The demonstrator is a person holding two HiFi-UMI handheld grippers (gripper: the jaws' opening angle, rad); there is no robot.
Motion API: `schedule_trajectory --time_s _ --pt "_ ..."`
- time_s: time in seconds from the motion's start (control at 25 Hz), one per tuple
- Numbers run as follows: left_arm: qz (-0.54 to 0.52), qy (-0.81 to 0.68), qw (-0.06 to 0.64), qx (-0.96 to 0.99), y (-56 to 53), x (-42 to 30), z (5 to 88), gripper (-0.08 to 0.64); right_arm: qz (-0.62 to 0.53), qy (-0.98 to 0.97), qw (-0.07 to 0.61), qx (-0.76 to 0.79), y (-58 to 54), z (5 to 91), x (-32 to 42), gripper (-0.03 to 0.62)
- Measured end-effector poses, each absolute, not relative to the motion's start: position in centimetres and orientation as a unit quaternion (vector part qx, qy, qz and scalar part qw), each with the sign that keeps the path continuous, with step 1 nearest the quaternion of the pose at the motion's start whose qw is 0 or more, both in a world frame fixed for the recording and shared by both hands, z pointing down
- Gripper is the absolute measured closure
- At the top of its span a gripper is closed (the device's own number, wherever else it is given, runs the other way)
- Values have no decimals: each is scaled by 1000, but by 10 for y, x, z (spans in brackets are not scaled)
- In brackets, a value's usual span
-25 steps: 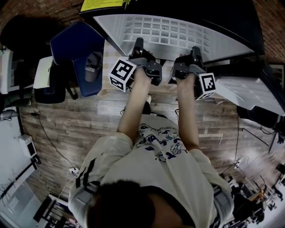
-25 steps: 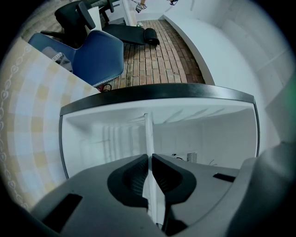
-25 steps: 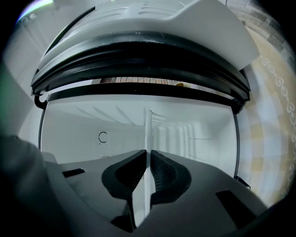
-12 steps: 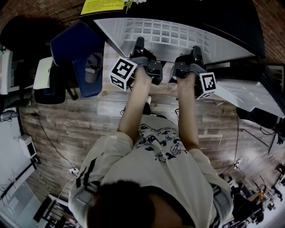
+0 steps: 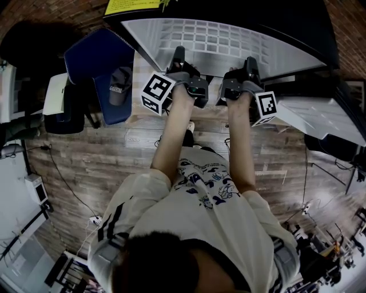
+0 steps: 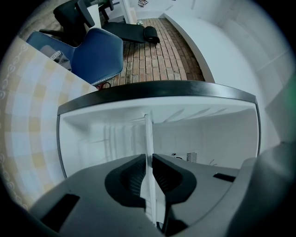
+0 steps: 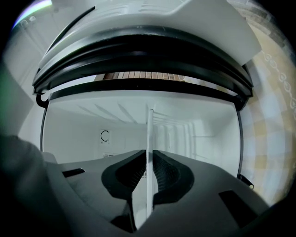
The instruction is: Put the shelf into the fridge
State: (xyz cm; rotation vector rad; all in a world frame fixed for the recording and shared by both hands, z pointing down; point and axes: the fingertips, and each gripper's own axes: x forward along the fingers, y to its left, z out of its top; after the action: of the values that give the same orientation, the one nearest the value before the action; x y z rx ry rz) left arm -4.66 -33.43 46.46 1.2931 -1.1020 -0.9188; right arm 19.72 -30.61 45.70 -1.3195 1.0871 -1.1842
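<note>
Shelf [image 5: 223,46]: white grid panel, held level at the mouth of the fridge [image 7: 92,120]. Seen edge-on as a thin white plate in both gripper views.
Left gripper [image 5: 178,57]: jaws clamped narrow on the near edge of the shelf, left portion.
Right gripper [image 5: 250,62]: jaws clamped narrow on the same edge, right portion.
Fridge interior: white, ribbed side walls. The back wall bears a ring mark like a "C" [image 7: 105,135], with small print below it, too small to read.
Yellow label [image 5: 134,6]: dark print, too small to read.
Cap [image 5: 120,86]: white lettering, not clearly legible. It rests on the blue chair [image 5: 97,57].
Marker cubes [image 5: 157,94]: black-and-white square codes, one per gripper.
Floor [image 5: 103,154]: wood planks.
</note>
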Motion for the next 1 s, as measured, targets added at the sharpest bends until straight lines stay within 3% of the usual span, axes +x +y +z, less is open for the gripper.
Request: schedule_trajectory --time_s 0.28,0.56,0.68,0.84,1.0 --pt "-369 -474 568 563 -309 -39 468 520 -479 490 476 -551 -283 451 187 543" --pt "-328 -473 515 635 -283 -28 443 522 -424 586 390 -570 -261 428 165 543" --pt "-285 -488 441 698 -275 -28 421 522 -360 650 316 -590 -254 411 153 543" --pt "-185 -519 285 785 -258 -20 390 523 -226 731 196 -613 -236 389 136 543" --pt "-111 -537 165 820 -242 -15 373 526 -155 760 135 -617 -223 379 127 543"
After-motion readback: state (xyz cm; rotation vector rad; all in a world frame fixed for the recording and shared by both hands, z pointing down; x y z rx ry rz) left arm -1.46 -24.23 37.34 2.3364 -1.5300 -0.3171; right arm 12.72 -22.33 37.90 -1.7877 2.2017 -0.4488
